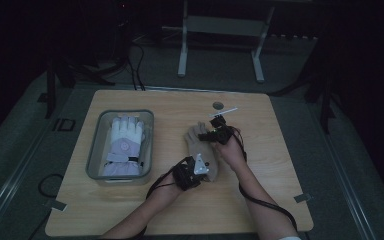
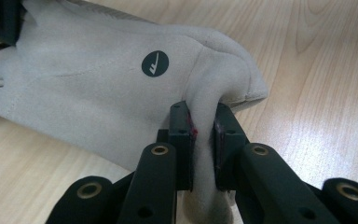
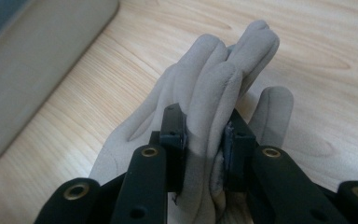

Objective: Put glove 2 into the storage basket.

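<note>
Grey plastic makes up the bin (image 1: pixel 94 150) on the left side of the wooden counter (image 1: pixel 275 165), and a white and lilac glove (image 1: pixel 124 145) lies flat inside it, fingers pointing away from the person.

Next comes the left gripper (image 1: pixel 196 167), near the front middle of the counter. It is clenched on the cuff end of a beige glove (image 1: pixel 200 147). In the left gripper view the soft cloth (image 2: pixel 98 88) is bunched up between the two black jaws, and a small dark round logo (image 2: pixel 154 64) sits on it (just above the pinch).

A bit further right and further back is the right gripper (image 1: pixel 215 131). It is grasping the finger end of the same beige glove. In the right gripper view one glove finger (image 3: pixel 214 107) is squeezed between the jaws, while the other fingers stick up past them, and the bin's side (image 3: pixel 37 70) shows at the left.

The beige glove is stretched between the two grippers, just right of the bin.
</note>
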Action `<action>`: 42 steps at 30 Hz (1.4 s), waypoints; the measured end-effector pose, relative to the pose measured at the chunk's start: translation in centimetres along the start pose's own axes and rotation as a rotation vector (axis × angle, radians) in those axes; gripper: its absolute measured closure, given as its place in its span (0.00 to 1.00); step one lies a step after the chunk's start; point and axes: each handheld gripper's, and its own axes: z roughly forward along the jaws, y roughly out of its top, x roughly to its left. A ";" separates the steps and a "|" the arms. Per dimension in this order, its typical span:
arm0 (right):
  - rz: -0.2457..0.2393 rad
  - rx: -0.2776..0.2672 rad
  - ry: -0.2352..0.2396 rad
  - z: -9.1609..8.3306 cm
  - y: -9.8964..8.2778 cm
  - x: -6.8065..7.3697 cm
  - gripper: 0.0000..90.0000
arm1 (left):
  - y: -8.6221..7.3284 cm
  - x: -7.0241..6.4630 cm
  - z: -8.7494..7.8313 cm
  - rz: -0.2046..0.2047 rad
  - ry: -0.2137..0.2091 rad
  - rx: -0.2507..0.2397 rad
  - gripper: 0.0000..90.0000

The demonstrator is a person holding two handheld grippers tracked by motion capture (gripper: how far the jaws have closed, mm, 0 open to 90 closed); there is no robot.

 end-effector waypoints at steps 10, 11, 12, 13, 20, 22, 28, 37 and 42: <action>-0.020 -0.042 0.020 -1.4 1.9 1.5 0.82 | 0.6 0.7 -2.3 0.013 0.030 0.007 0.90; -0.022 -0.044 0.023 -1.4 2.0 1.7 0.82 | 0.6 0.8 -2.5 0.015 0.031 0.010 0.90; -0.024 -0.046 0.028 -1.5 2.2 1.8 0.82 | 0.7 0.9 -2.7 0.021 0.036 0.015 0.90; -0.028 -0.051 0.029 -1.6 2.4 2.0 0.82 | 0.7 1.0 -3.1 0.020 0.039 0.015 0.90; -0.052 -0.070 0.045 -2.0 3.8 3.5 0.82 | 0.6 1.6 -4.8 0.026 0.069 0.030 0.90; -0.061 -0.070 0.054 -2.0 4.3 4.1 0.82 | 0.5 1.7 -5.3 0.029 0.078 0.033 0.90; -0.090 -0.082 0.060 -2.0 5.8 5.6 0.82 | 0.2 2.4 -6.9 0.024 0.108 0.038 0.90; -0.122 -0.113 0.085 -2.1 7.8 8.3 0.82 | -0.7 3.5 -9.4 0.006 0.145 0.054 0.90; -0.134 -0.107 0.099 -1.5 8.7 9.4 0.82 | -1.4 3.9 -10.4 -0.008 0.157 0.059 0.90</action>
